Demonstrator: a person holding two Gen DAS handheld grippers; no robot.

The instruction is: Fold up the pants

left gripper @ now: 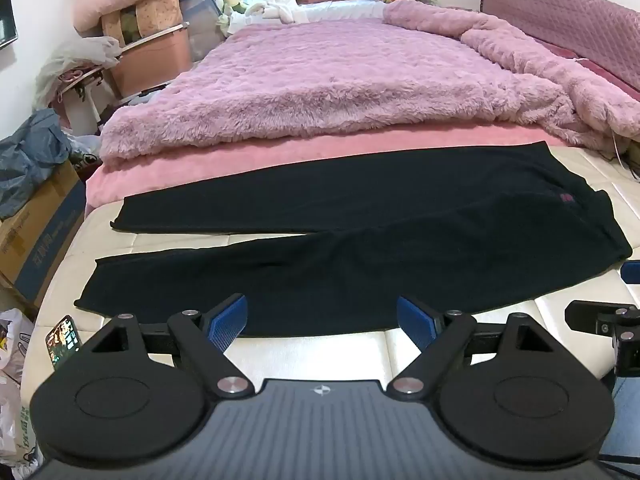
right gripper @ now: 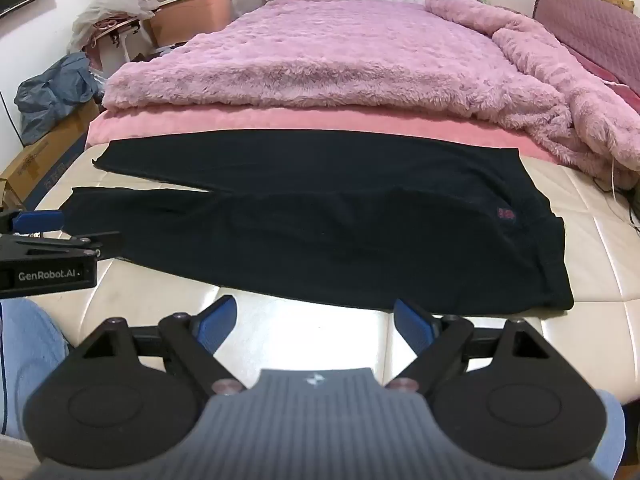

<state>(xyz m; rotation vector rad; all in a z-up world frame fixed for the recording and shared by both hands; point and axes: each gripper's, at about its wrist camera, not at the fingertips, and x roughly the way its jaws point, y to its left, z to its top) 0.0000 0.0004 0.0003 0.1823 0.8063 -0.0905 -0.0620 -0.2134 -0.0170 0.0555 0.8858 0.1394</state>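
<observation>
Black pants (left gripper: pixel 360 240) lie flat across the cream mattress (left gripper: pixel 312 352), waistband to the right, two legs spread to the left; they also show in the right wrist view (right gripper: pixel 340 232). My left gripper (left gripper: pixel 322 316) is open and empty, just before the near leg's front edge. My right gripper (right gripper: pixel 314 320) is open and empty, just before the pants' near edge by the waistband. A small red logo (right gripper: pixel 505 213) sits near the waistband. The left gripper also shows at the left of the right wrist view (right gripper: pixel 40 220).
A fluffy pink blanket (left gripper: pixel 340 80) covers the bed beyond the pants. A phone (left gripper: pixel 63 338) lies on the mattress's left corner. Cardboard boxes (left gripper: pixel 36 232) and bags stand on the floor at left. A padded headboard (left gripper: pixel 560 20) is at the right.
</observation>
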